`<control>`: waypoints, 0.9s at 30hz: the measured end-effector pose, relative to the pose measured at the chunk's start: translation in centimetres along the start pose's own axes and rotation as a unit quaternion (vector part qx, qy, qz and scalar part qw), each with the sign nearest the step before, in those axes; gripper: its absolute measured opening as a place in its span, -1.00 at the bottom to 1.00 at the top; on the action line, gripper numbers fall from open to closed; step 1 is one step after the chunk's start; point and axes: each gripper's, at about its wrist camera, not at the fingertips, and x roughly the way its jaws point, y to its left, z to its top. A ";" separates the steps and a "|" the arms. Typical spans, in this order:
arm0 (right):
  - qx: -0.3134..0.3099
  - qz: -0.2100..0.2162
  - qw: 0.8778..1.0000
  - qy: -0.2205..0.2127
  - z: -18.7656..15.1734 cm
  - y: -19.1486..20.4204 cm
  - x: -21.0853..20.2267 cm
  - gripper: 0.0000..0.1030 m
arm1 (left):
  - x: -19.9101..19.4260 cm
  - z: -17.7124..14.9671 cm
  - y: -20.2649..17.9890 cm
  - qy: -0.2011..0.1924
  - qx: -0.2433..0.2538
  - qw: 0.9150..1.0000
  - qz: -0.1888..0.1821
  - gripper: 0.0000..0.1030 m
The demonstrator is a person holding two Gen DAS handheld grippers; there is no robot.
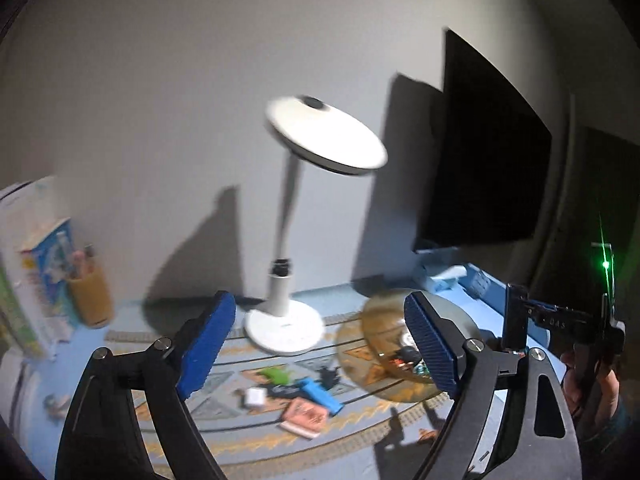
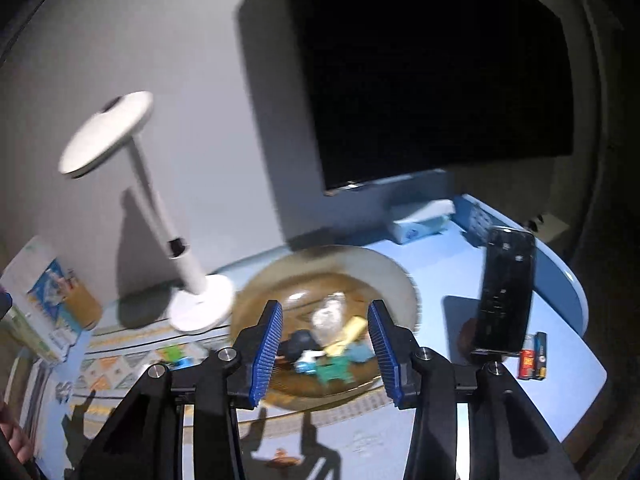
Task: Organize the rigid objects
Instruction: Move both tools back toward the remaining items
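Both grippers hung empty: left gripper (image 1: 320,344) wide open, right gripper (image 2: 325,350) partly open above the bowl (image 2: 280,280). No writing was legible.

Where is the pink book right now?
In the left wrist view the pink book lies on the patterned mat, low and centre, just below the blue block and left of the amber bowl.

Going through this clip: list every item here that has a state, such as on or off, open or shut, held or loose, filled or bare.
left gripper: open, holding nothing
right gripper: open, holding nothing
amber glass bowl: upright, several small items inside
desk lamp: upright, whether lit unclear
monitor: screen dark
pink booklet: lying loose on the mat
blue block: lying loose on the mat
pen holder: upright, filled
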 end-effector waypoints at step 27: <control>-0.116 0.164 0.948 0.247 -14.4 16.4 13.7 0.01 | 13.2 -13.3 10.8 0.234 -0.081 0.969 0.009 0.65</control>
